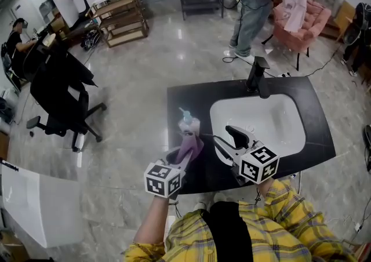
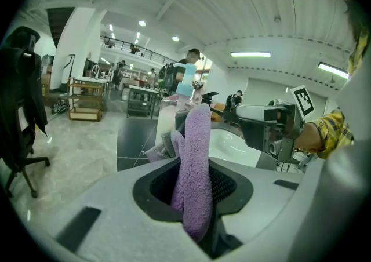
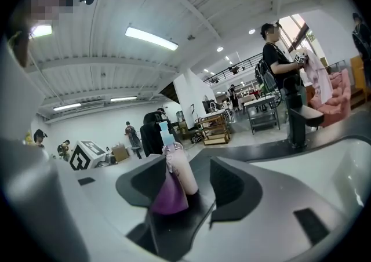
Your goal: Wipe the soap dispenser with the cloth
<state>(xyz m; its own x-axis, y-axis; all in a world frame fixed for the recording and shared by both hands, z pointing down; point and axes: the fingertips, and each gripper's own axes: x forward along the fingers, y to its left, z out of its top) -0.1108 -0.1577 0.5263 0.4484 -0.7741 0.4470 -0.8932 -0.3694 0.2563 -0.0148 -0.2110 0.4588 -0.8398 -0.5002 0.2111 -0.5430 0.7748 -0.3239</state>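
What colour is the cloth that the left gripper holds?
Light purple; the cloth shows best in the left gripper view.

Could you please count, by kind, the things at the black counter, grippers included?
Soap dispenser: 1
Cloth: 1
Faucet: 1
Sink: 1
Grippers: 2 (left gripper, right gripper)
Total: 6

The head view looks steeply down from above the person onto the black bench (image 1: 185, 101). The left gripper view rides low on the left tool (image 1: 182, 159), facing the soap dispenser (image 2: 167, 123) close up. The right gripper view (on the right tool (image 1: 223, 135)) faces it from the side, slightly farther off. All three views share that dispenser.
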